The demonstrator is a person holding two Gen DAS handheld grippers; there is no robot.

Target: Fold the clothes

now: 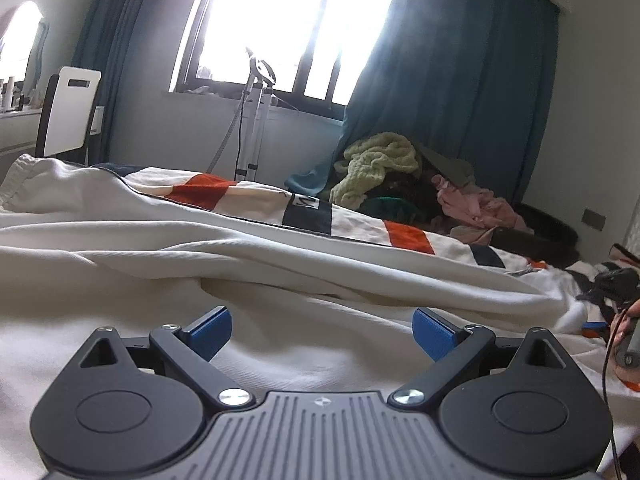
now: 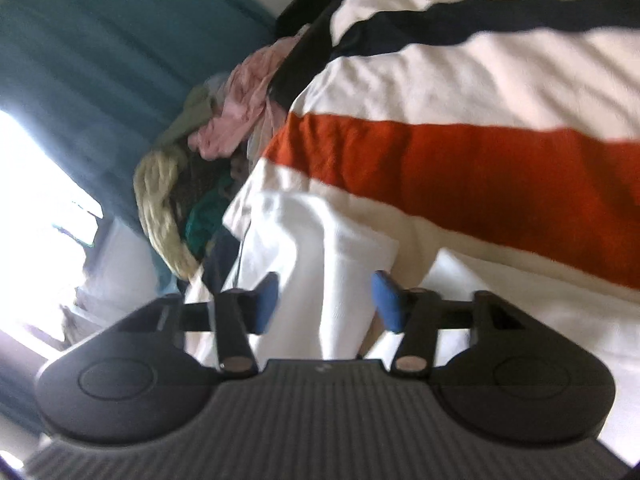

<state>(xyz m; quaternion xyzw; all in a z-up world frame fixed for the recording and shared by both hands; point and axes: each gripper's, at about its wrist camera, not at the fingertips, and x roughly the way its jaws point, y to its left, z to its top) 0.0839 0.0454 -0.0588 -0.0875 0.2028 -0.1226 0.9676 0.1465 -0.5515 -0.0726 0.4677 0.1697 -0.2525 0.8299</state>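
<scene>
Two grippers work over a bed. The left gripper [image 1: 322, 334] sits low above a white garment [image 1: 200, 280], its blue pads [image 1: 212, 330] spread wide with nothing between them; the cloth lies rumpled beneath and ahead of it, running in long folds across the bed. A ribbed hem of the same garment shows at the far left. Under the garment is a striped cover [image 1: 360, 224] in cream, orange and navy.

At the right edge of the left view a hand [image 1: 626, 332] holds a dark handle, with a thin cable hanging beside it.

The right gripper [image 2: 326, 302] is seen in a blurred, tilted view. Its fingers stand apart, and a raised fold of white cloth [image 2: 340, 280] stands up in the gap between them. The pads do not seem to press on it, though the blur makes that hard to be sure of. Beyond it the striped cover [image 2: 460, 160] fills most of the view.

Off the far side of the bed, against a teal curtain [image 1: 460, 80], there is a pile of clothes [image 1: 400, 184]: a pale yellow knit on top, something pink beside it, darker pieces below. A bright window [image 1: 288, 20] sits behind, with a steamer stand [image 1: 256, 120] under it and a white chair [image 1: 70, 112] at the left.
</scene>
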